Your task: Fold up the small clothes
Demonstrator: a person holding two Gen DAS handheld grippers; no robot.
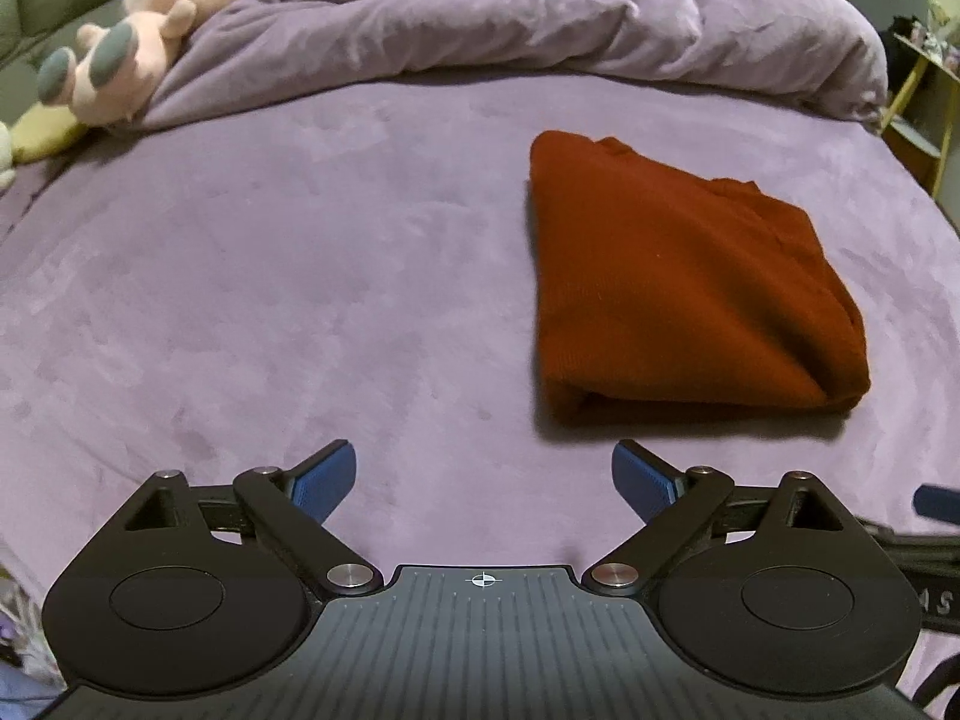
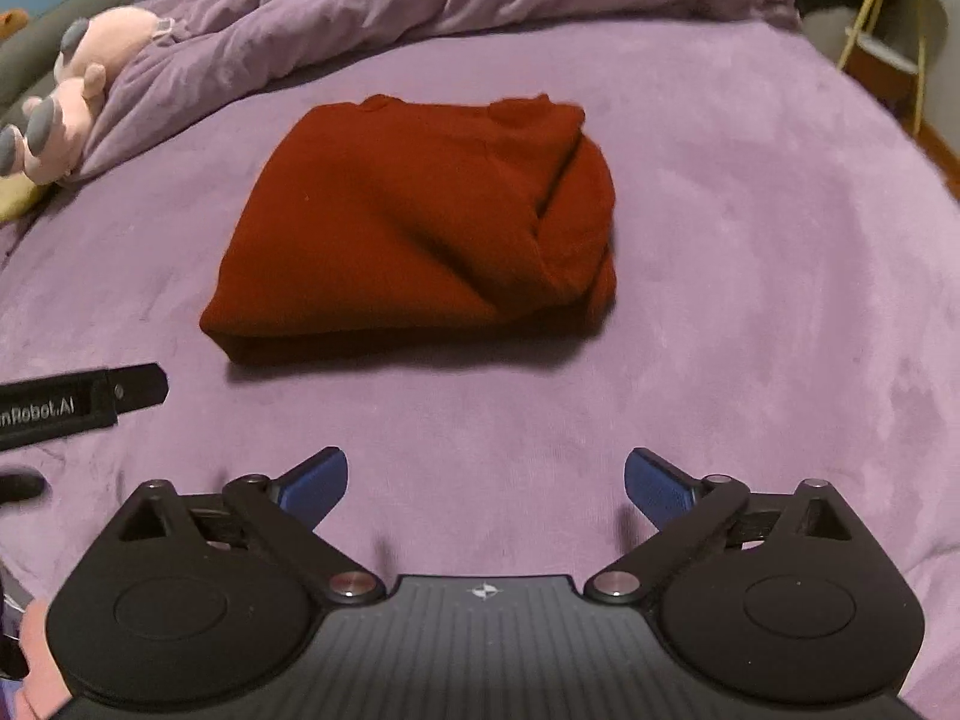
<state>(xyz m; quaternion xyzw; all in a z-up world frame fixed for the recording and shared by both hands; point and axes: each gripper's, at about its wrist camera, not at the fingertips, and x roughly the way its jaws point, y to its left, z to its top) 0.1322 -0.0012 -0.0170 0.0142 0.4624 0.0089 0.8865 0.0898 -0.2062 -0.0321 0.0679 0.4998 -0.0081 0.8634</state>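
Red sweater point(image 2: 414, 222) sits folded mid-bed point(image 1: 240, 300), short of the bunched purple duvet point(image 1: 540, 18) at the far edge. Left hand-held gripper point(image 1: 483, 480) and right hand-held gripper point(image 2: 486, 483) both spread wide, empty, near edge, clear of the cloth. Pink plush point(image 1: 138, 30) at far-left corner. Left unit's side reads "nRobot.AI", mirrored, start cut off.

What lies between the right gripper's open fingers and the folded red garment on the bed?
Only bare purple bedsheet separates the right gripper from the red garment, as the right wrist view shows; nothing rests on that stretch.
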